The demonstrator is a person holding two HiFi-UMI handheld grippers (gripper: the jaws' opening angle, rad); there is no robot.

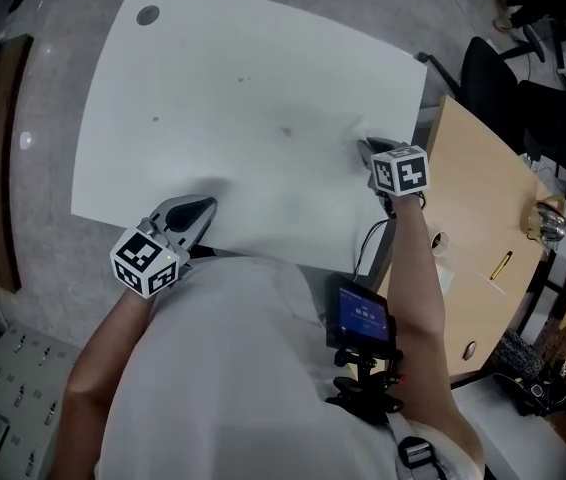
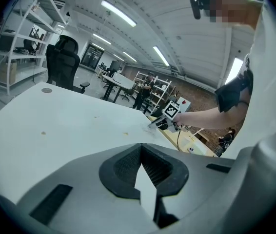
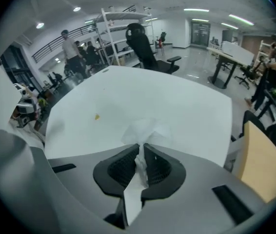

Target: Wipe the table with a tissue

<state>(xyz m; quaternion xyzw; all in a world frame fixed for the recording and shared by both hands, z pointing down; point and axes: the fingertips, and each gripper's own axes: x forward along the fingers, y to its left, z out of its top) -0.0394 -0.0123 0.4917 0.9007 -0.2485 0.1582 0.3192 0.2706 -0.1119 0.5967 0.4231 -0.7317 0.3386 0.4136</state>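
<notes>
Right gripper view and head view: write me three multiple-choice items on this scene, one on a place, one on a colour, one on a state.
1. Where on the table is the right gripper?
A. near its right edge
B. at its far left corner
C. at its near left corner

2. What colour is the tissue?
A. blue
B. white
C. yellow

3. How do the right gripper's jaws stand?
A. wide apart and empty
B. shut on a spoon
C. shut on the tissue

Key:
1 A: the head view shows it close to the table's right edge.
2 B: the crumpled sheet is white.
3 C: the right gripper view shows the tissue pinched between the jaws.
</notes>
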